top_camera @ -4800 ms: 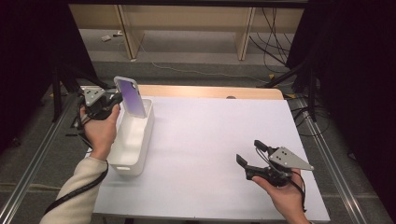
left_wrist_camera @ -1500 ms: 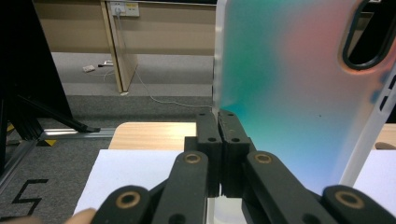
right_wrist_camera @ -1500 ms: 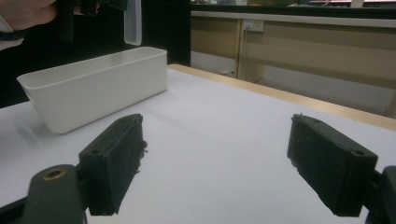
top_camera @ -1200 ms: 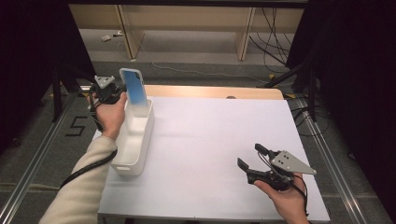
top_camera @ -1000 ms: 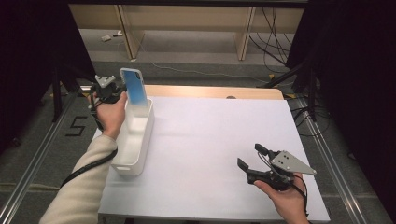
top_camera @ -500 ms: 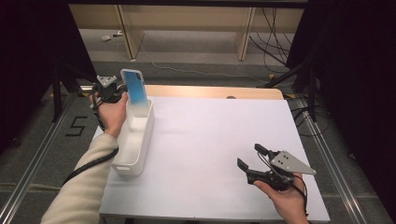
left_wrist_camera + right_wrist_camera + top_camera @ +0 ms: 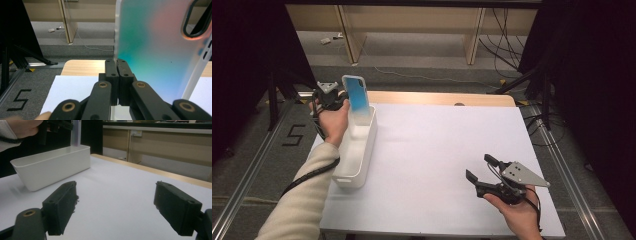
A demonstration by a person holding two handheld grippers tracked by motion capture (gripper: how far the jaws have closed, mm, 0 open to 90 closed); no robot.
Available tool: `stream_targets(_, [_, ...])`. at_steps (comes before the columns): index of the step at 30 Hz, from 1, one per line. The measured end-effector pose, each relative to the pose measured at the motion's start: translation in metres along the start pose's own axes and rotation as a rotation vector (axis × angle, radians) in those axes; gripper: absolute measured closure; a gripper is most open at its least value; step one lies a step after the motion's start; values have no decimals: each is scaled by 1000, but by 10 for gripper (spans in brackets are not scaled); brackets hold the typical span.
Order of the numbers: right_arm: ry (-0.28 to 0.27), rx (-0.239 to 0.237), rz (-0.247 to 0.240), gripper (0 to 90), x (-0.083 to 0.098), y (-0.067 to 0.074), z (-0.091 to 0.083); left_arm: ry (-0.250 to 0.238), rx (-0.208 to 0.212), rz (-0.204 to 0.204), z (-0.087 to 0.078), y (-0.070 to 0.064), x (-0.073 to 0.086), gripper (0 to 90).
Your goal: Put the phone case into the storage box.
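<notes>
A translucent phone case (image 7: 356,97) with a blue-green tint stands upright over the far end of a long white bin (image 7: 353,177). My left gripper (image 7: 343,99) is shut on the case's left edge. In the left gripper view the two jaws (image 7: 117,67) meet on that edge, and the case (image 7: 155,50) rises to their right. Its lower end dips into the bin; whether it touches the bottom I cannot tell. My right gripper (image 7: 478,166) rests near the table's front right, open, with nothing between its jaws (image 7: 117,207). From there the bin (image 7: 55,165) stands ahead to the left.
A white sheet (image 7: 437,150) covers the table, with a wooden strip (image 7: 437,97) along its far edge. The bin stands along the table's left side. Metal rails (image 7: 257,165) run beside the table, and black stands and cables lie on the floor beyond.
Since the oldest frame my left hand has carried the case from the bin's middle to its far end and set it more upright. Over the last second nothing has visibly moved.
</notes>
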State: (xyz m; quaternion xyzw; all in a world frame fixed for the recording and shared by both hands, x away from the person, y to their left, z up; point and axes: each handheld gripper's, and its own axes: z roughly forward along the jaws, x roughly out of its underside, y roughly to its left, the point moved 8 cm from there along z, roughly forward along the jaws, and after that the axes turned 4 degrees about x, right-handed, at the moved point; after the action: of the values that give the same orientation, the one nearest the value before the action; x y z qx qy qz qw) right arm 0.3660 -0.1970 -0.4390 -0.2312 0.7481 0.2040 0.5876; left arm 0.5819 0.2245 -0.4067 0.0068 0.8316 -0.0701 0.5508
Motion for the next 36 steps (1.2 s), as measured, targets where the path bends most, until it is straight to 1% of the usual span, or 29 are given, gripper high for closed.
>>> stream_targets(15, [0, 1, 1, 197, 0, 0, 0, 18, -6, -3, 6, 1, 4, 885])
stream_targets(16, [9, 14, -8, 197, 1, -2, -1, 19, -7, -2, 6, 1, 5, 886])
stream_targets(21, [11, 10, -12, 197, 1, -1, -1, 28, -7, 0, 9, 1, 6, 886])
stream_targets(24, [12, 8, -7, 196, 1, -1, -1, 28, -7, -4, 10, 1, 7, 885])
stream_targets(26, [10, 1, -2, 196, 1, 0, 0, 31, -6, 0, 10, 0, 7, 886])
stream_targets(27, [12, 8, -8, 197, 1, -1, -1, 32, -6, 0, 11, 0, 7, 885])
stream_targets(31, [10, 1, -1, 196, 1, 0, -1, 37, -10, -3, 12, 1, 8, 885])
stream_targets(32, [10, 2, -1, 196, 1, 0, -1, 38, -9, 0, 12, 1, 9, 885])
stream_targets(33, [10, 12, -7, 196, 1, -1, -1, 38, -11, -1, 13, 1, 9, 886])
stream_targets(36, [11, 8, -8, 196, 1, -1, -1, 40, -13, -5, 13, 1, 9, 885])
